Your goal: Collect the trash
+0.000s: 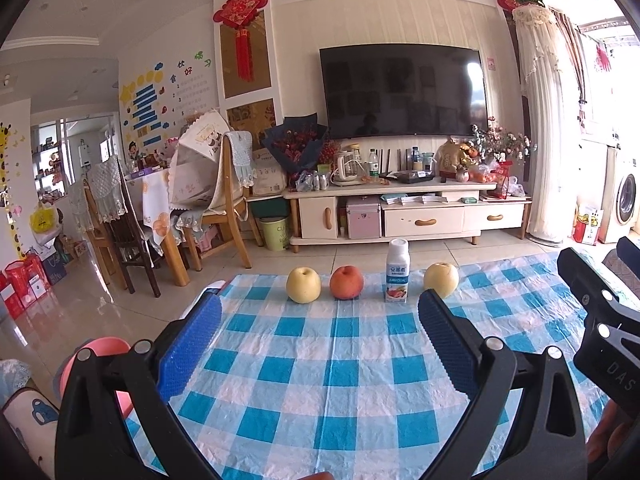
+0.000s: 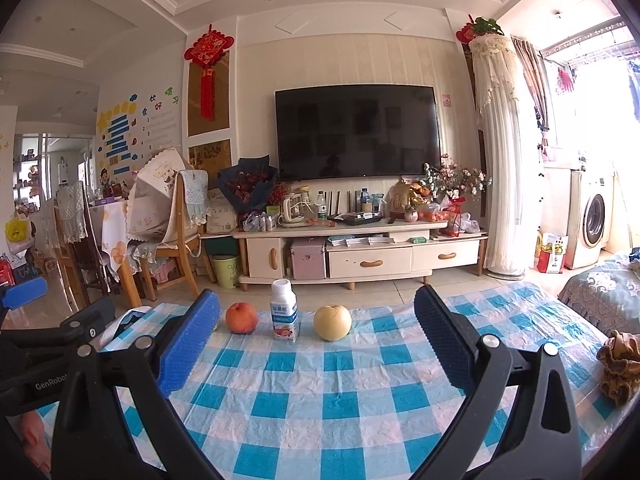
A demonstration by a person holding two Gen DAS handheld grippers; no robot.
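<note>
A white yogurt bottle (image 1: pixel 397 272) with a blue label stands upright near the far edge of a blue-and-white checked tablecloth (image 1: pixel 320 380). Left of it lie a red peach (image 1: pixel 346 283) and a yellow pear (image 1: pixel 303 285); right of it a second yellow pear (image 1: pixel 441 279). My left gripper (image 1: pixel 320 320) is open and empty, well short of the row. In the right wrist view the bottle (image 2: pixel 284 311), peach (image 2: pixel 241 318) and right pear (image 2: pixel 332 322) show beyond my right gripper (image 2: pixel 316 318), also open and empty.
A pink bin (image 1: pixel 96 364) sits low at the table's left. The right gripper's body (image 1: pixel 600 320) shows at the right of the left view. A brown cloth (image 2: pixel 620 364) lies at the table's right edge. A TV cabinet (image 1: pixel 400 216) and chairs (image 1: pixel 208 208) stand beyond the table.
</note>
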